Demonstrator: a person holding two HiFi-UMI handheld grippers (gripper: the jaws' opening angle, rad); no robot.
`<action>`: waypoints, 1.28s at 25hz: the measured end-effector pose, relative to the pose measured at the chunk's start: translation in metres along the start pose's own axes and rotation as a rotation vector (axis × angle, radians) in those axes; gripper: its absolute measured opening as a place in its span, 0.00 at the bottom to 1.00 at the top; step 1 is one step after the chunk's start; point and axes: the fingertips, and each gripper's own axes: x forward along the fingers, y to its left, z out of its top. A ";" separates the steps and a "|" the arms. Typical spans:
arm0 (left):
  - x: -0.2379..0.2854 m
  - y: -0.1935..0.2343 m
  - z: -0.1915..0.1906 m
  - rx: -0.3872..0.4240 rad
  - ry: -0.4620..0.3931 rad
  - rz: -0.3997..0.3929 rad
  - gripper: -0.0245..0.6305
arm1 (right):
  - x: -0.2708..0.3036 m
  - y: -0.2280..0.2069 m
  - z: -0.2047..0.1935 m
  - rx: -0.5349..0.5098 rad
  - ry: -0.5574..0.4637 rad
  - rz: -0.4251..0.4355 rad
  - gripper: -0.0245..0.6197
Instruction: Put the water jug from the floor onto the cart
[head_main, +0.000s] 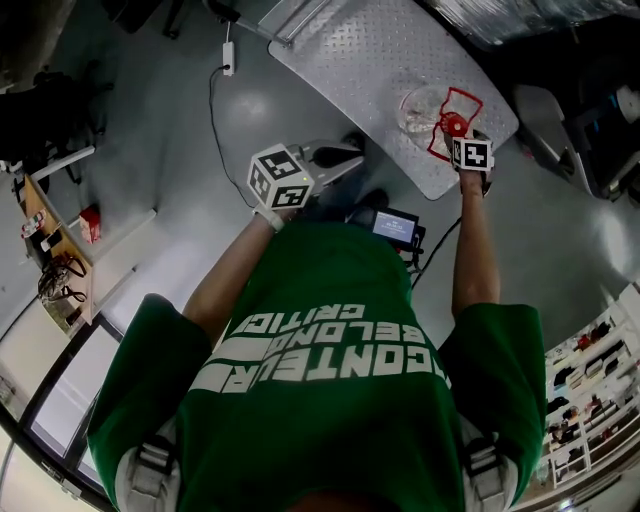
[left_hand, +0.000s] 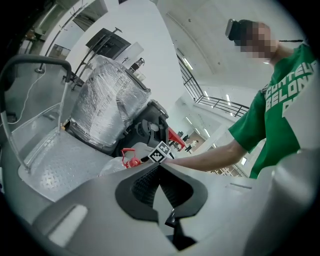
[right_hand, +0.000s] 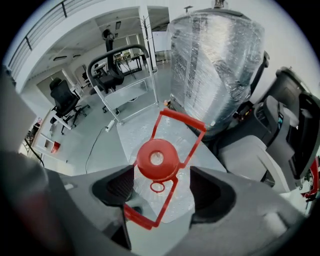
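The clear water jug (head_main: 425, 110) with a red cap (right_hand: 157, 159) and a red handle frame (right_hand: 177, 120) stands upright near the edge of the cart's metal deck (head_main: 360, 60). My right gripper (right_hand: 161, 187) points steeply down over it. Its jaws are open on either side of the cap, with a gap on each side. In the head view the right gripper (head_main: 462, 140) hovers at the jug's top. My left gripper (head_main: 340, 158) hangs over the floor beside the cart, shut and empty. From the left gripper (left_hand: 160, 167) I see the jug (left_hand: 114, 165) ahead.
A plastic-wrapped chair (right_hand: 215, 65) stands behind the cart. The cart's push handle (left_hand: 35, 60) rises at its far end. A grey seat (right_hand: 250, 155) sits to the right of the jug. A cable (head_main: 213, 110) runs across the floor, and shelves (head_main: 60, 260) line the left side.
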 end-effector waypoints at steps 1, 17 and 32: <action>0.000 -0.004 -0.002 0.006 -0.001 -0.002 0.05 | -0.008 0.000 -0.001 0.004 -0.018 -0.003 0.55; 0.011 -0.095 -0.035 0.135 -0.021 -0.067 0.05 | -0.182 0.001 -0.032 -0.021 -0.398 -0.126 0.25; 0.017 -0.168 -0.097 0.191 -0.019 -0.088 0.05 | -0.300 0.034 -0.113 -0.043 -0.578 -0.121 0.03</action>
